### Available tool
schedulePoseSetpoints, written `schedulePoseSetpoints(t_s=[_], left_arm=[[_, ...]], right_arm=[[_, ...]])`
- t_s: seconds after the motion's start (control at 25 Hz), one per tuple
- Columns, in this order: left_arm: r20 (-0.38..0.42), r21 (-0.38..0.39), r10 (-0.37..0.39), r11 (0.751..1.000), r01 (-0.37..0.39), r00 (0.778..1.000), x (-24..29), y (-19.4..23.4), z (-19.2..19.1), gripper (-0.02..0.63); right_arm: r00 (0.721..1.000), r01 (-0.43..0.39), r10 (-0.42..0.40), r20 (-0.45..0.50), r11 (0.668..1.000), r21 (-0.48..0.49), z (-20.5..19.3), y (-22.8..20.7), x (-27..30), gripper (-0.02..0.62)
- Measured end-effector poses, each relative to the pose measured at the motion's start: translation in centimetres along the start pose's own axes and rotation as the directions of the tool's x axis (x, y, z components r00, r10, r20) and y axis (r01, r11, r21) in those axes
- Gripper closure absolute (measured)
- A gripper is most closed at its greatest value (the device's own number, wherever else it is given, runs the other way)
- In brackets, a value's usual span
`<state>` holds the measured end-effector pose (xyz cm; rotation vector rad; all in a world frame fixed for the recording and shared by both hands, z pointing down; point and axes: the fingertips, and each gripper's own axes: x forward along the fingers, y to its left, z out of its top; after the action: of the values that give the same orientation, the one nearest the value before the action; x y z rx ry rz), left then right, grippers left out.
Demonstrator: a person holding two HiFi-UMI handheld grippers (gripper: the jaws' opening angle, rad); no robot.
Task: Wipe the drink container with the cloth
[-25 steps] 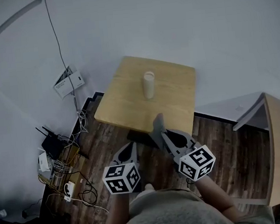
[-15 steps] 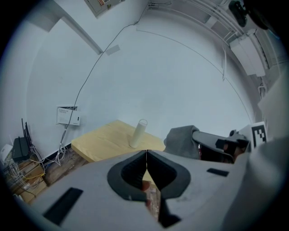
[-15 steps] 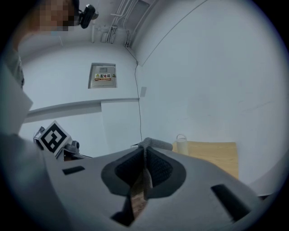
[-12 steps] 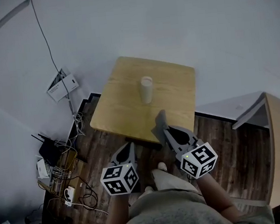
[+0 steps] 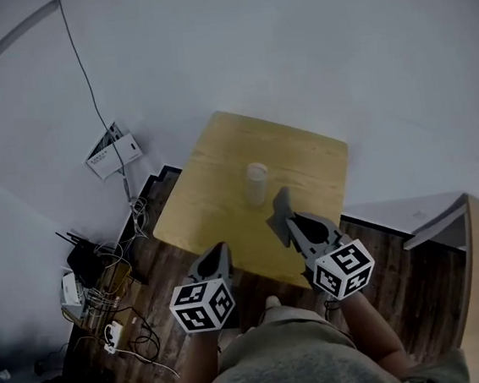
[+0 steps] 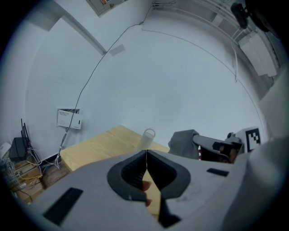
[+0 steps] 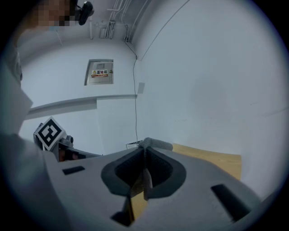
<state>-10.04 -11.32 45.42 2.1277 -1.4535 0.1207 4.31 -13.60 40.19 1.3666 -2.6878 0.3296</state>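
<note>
Standing upright on the wooden bench (image 5: 215, 206), a pale cup (image 5: 257, 182), base cut off behind the left tool (image 6: 146, 152) in its own view, jaws clenched on nothing, right tool (image 7: 144, 157) grasping a grey cloth (image 7: 157, 144), mostly hidden by jaws

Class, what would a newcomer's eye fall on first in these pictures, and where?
A pale drink container stands upright alone near the middle of the small wooden table. Nearer the person, the right gripper is shut on a grey cloth, while the left gripper is shut and empty.
</note>
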Motion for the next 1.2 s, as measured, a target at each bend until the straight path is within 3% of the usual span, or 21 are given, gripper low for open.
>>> schedulePoseSetpoints(t_s=[0.48,0.8,1.04,1.2], left_arm=[[0.005,-0.012,0.103,0.995,-0.103,0.995,5.5,0.3,0.6,0.603],[-0.017,-0.025,0.147,0.989,-0.147,0.989,6.5,0.8,0.1,0.603],[-0.037,-0.031,0.139,0.99,-0.141,0.99,7.5,1.2,-0.1,0.603],[-0.059,-0.019,0.114,0.993,-0.115,0.992,8.9,1.4,-0.3,0.603]], right_arm=[[0.993,-0.088,0.084,-0.082,0.995,-0.045,-0.4,-8.0,5.8,0.583],[0.975,-0.164,0.148,-0.165,0.982,-0.09,-1.6,-10.5,10.2,0.583],[0.956,-0.224,0.19,-0.222,0.965,-0.137,-2.7,-11.2,13.1,0.583],[0.934,-0.305,0.261,-0.244,0.939,-0.162,-3.1,-10.8,14.8,0.583]])
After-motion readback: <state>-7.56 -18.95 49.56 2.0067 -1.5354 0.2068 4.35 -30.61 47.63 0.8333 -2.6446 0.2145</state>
